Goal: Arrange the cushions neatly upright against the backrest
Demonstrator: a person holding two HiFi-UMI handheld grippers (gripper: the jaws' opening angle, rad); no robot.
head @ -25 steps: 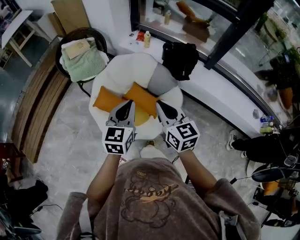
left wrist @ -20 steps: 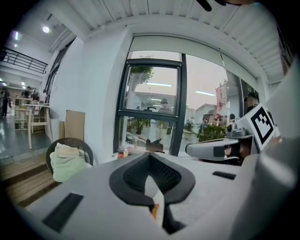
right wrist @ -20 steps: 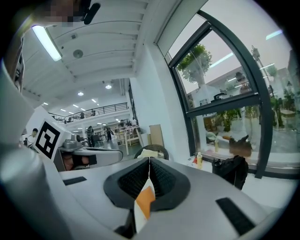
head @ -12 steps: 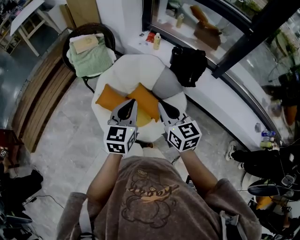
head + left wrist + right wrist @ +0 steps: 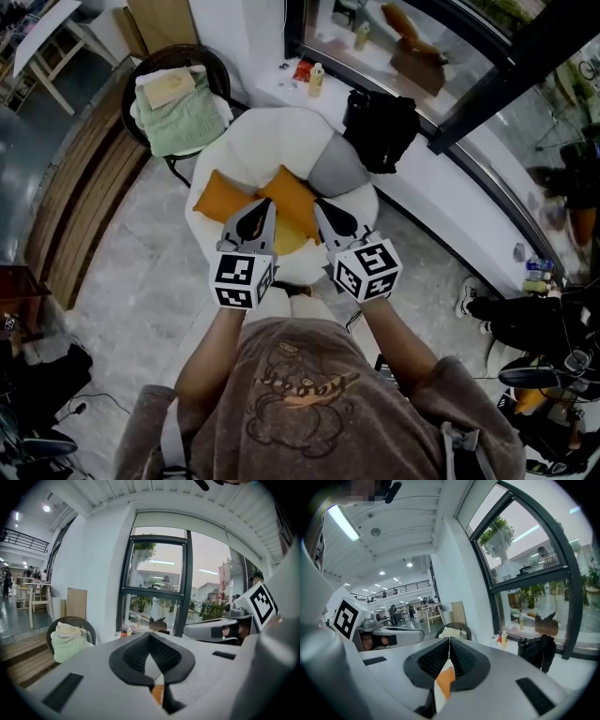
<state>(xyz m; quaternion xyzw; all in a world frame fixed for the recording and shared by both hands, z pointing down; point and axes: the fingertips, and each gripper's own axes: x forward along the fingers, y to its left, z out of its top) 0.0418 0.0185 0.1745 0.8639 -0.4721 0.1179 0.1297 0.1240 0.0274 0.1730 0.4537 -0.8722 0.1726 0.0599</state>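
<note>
Orange cushions (image 5: 217,195) lie on the chair (image 5: 281,131) below left tongs (image 5: 262,210) and right tongs (image 5: 322,208) (both closed, empty).

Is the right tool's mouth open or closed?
Closed. In the right gripper view the right tool has both black jaws meeting at the tips, nothing between; the orange cushion only shows through the gap below.

Public lounge: armchair (image 5: 270,141), tall windows (image 5: 157,587)

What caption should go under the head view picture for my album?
Left claw and right claw, both shut, point at orange cushions on a white chair.
</note>
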